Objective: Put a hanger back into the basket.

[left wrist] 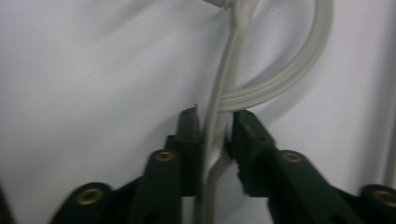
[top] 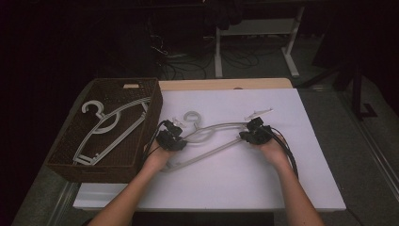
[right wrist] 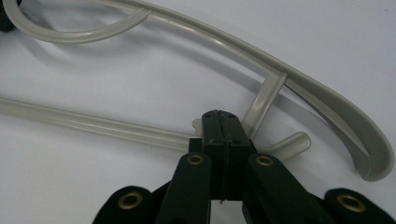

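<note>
Dark room, white table (top: 263,188), wicker basket (top: 70,162) at left w/ one hanger (top: 113,129) inside. Second grey hanger (top: 211,136) flat on table centre. Left gripper (left wrist: 212,126) clamped on its thin arm near hook. Right gripper (right wrist: 223,122) jaws pressed tight together at hanger's other end, over lower bar; grip on bar unclear.
</note>
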The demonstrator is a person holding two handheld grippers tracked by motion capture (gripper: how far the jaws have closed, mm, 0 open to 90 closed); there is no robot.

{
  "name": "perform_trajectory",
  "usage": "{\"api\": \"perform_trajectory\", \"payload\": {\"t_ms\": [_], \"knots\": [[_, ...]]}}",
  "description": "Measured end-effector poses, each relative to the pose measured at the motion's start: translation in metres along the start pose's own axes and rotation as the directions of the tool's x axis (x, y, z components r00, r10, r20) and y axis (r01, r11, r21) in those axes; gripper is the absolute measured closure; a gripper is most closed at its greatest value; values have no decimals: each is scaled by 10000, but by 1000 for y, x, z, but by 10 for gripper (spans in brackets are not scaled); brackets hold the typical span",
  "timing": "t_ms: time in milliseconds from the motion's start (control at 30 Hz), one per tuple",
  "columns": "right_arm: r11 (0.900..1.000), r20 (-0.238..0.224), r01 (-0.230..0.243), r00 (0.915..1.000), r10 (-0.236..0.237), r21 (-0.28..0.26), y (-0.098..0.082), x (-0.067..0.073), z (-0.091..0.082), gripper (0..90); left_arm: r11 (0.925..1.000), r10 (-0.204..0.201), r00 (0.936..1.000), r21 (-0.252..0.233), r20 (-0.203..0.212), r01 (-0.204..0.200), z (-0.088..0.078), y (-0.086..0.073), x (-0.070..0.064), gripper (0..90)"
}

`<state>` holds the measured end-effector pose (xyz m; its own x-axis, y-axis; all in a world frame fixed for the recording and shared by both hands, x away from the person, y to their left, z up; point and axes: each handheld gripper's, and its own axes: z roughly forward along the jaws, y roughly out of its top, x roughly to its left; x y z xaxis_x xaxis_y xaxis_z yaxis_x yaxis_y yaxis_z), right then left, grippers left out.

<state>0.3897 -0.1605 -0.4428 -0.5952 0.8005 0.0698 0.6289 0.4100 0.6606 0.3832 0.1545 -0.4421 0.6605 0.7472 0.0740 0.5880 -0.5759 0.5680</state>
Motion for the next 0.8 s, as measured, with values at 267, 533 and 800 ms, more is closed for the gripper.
{"api": "perform_trajectory", "payload": {"t_ms": [267,533,800], "knots": [[9998,-100,-161,9998,159,-121,-2,-5,-5,892,9996,220,9976,-177,662,-209,-5,2,-4,802],[9968,-784,-466,9961,414,-656,-8,-6,-29,670,9962,-126,9931,-846,1165,225,-19,8,-3,822],[9940,-1110,-560,9928,454,-943,-22,5,-56,388,9925,-161,9915,-1177,1292,314,-42,19,-6,823]]}}
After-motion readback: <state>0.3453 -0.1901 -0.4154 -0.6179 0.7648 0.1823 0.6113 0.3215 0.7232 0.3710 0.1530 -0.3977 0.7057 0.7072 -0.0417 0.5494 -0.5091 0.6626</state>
